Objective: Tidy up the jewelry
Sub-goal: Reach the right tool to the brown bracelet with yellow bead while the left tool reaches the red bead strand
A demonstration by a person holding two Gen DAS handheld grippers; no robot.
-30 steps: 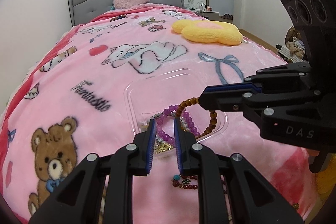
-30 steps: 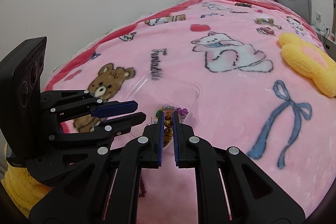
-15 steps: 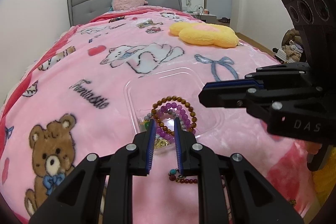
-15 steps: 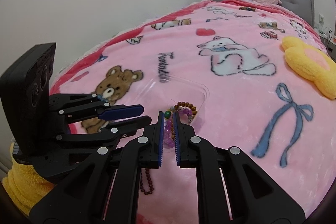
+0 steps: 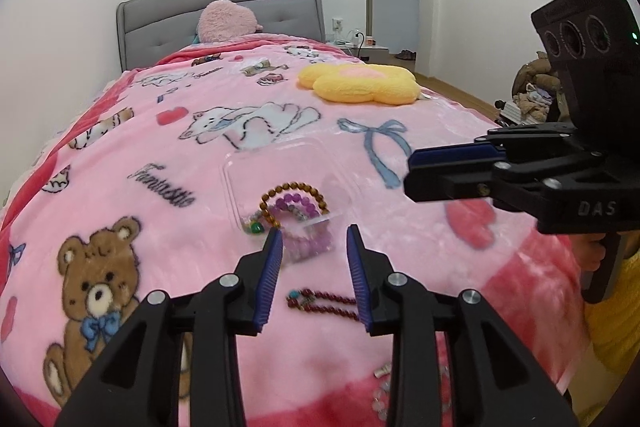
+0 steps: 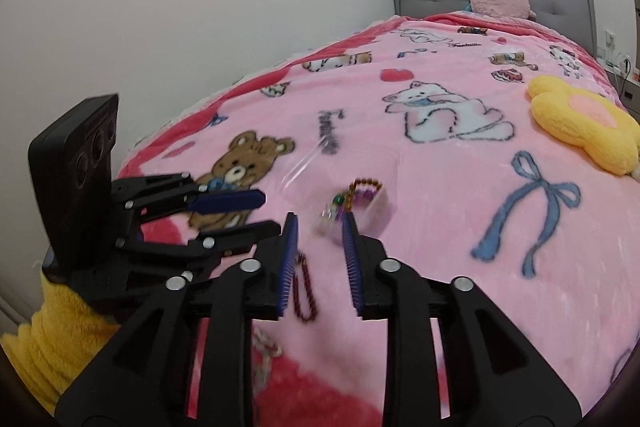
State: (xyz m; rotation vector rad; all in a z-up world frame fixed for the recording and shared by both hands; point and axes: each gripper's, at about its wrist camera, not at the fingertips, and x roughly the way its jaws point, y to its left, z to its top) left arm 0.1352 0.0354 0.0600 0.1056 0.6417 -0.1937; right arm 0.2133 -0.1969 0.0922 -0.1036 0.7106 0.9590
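A clear plastic tray (image 5: 240, 183) lies on the pink blanket and holds a brown bead bracelet (image 5: 294, 189), purple bead bracelets (image 5: 298, 205) and other small pieces. It also shows blurred in the right wrist view (image 6: 380, 211). A dark red bead bracelet (image 5: 324, 303) lies on the blanket in front of the tray, also in the right wrist view (image 6: 304, 291). My left gripper (image 5: 314, 241) is open and empty, above the near edge of the tray. My right gripper (image 6: 318, 227) is open and empty, to the right of the tray in the left wrist view (image 5: 444, 167).
A yellow flower cushion (image 5: 360, 83) and a pink plush (image 5: 226, 21) lie farther up the bed near the grey headboard (image 5: 160, 11). Small silvery pieces (image 5: 384, 383) lie on the red blanket border near me. A wall runs along the bed's left side.
Both grippers have opened and pulled back and up from the tray. The brown bead bracelet that the right gripper held now lies in the tray.
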